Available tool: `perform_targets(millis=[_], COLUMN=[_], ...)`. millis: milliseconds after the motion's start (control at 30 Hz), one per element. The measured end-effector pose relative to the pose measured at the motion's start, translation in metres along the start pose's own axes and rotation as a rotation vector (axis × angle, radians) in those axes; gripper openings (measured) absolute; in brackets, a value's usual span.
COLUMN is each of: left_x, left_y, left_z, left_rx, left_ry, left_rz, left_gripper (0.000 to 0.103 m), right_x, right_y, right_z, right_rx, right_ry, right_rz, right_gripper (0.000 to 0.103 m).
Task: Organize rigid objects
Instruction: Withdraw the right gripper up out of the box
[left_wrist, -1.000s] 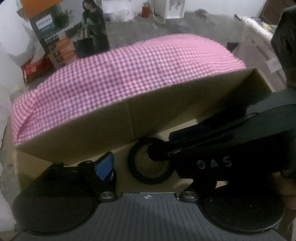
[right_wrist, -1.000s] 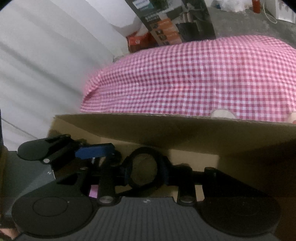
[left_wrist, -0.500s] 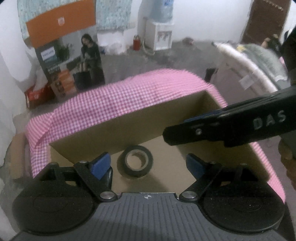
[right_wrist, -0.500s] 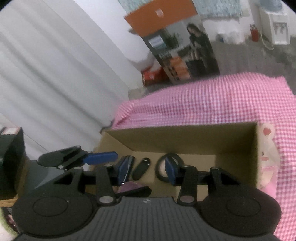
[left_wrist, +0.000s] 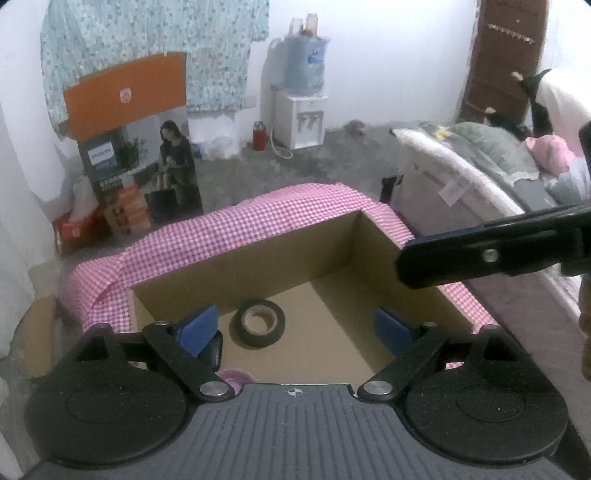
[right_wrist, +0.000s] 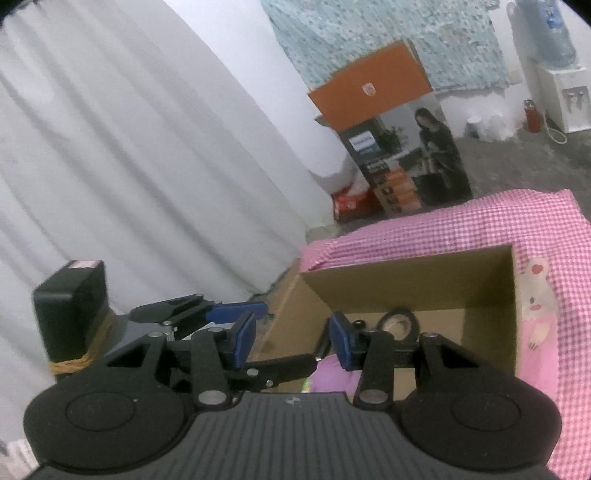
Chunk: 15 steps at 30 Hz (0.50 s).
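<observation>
The roll of black tape (left_wrist: 262, 323) lies flat on the floor of the open cardboard box (left_wrist: 258, 258), which stands on the pink checked cloth (left_wrist: 236, 229); in the right wrist view the roll (right_wrist: 400, 324) shows near the box's back wall. The left gripper (left_wrist: 295, 326) hovers above the box, its jaws having just been opening and now standing wide with nothing between them. The right gripper (right_wrist: 291, 338) hangs over the box's near left edge, jaws partly apart and empty, having lately widened.

Matt cardboard box (left_wrist: 258, 258) on checked cloth (left_wrist: 258, 218); matt black tape roll (left_wrist: 261, 326)
</observation>
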<state>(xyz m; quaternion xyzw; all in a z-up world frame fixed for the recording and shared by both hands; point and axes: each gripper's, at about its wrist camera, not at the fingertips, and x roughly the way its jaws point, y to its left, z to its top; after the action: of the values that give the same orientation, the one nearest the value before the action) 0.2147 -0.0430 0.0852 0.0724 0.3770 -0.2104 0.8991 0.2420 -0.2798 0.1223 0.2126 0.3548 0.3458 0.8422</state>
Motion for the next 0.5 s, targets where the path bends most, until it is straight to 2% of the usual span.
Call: perform_targets(millis=[167,500], left_x=[-0.021,-0.05], left_y=[-0.004,-0.013], left_z=[-0.018,-0.059], left_rx=[-0.001,0.002], left_ry=[-0.036,-0.091], left_rz=[-0.017,-0.043], left_gripper=[0.094,0.095], right_x=[-0.018,-0.037], right_y=[0.011,0.024], right_z=[-0.022,-0.068], right_rx=[0.006,0.021], right_ry=[-0.022,-0.043], right_rz=[0.032,0.038], right_gripper=[0.047,0.047])
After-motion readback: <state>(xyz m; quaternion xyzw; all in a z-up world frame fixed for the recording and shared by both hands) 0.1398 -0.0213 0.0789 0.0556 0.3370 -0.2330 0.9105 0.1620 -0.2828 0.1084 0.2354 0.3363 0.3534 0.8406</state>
